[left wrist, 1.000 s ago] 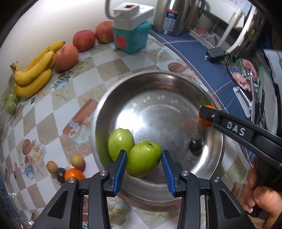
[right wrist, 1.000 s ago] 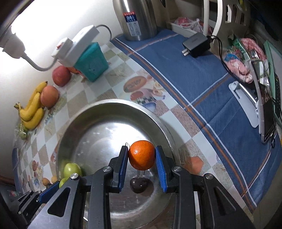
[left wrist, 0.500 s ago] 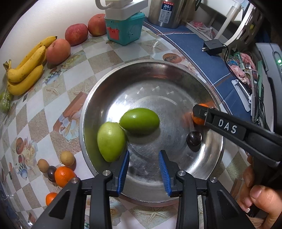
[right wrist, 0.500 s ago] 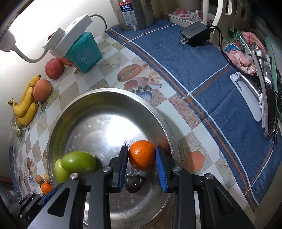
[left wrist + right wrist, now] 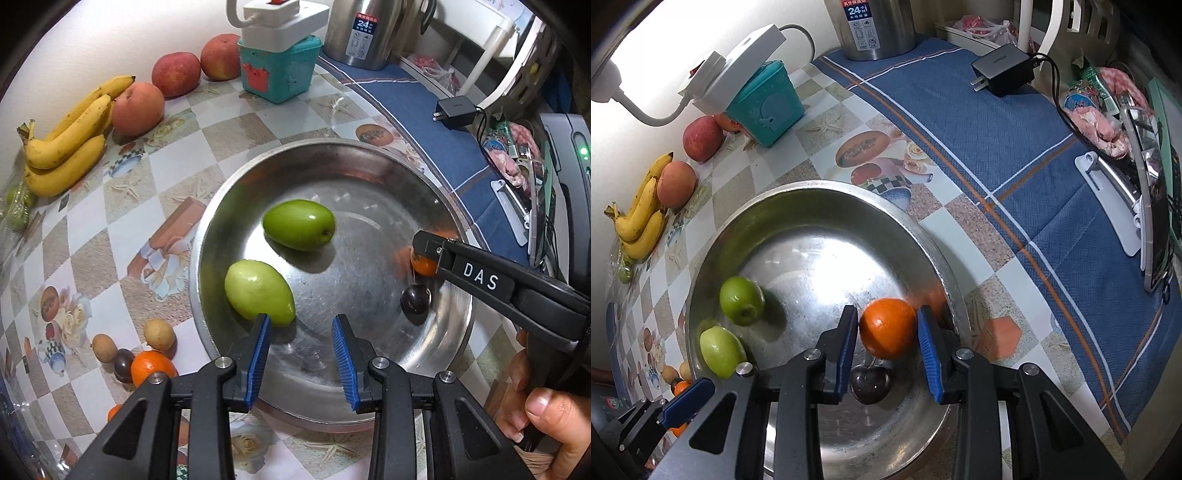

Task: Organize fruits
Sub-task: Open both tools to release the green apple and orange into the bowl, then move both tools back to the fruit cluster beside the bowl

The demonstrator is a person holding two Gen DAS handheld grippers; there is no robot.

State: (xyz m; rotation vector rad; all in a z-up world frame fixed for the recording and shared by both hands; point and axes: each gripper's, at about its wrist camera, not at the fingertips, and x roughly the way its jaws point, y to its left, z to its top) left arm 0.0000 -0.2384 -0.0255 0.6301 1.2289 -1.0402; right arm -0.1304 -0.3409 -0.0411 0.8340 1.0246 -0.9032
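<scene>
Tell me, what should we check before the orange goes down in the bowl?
1. Orange over the bowl: ok. The orange sits between the right gripper's jaws, inside the bowl's rim.
2. Grip on the orange: cannot tell. The jaws have just been opening, and thin gaps seem to show.
3. Landing spot free: not ok. A dark fruit lies close under the orange.
4. Green fruits out of the way: ok. Both lie across the bowl.
5. Left gripper clear: ok. Its jaws are empty, have just been closing, and are apart from the right gripper.
</scene>
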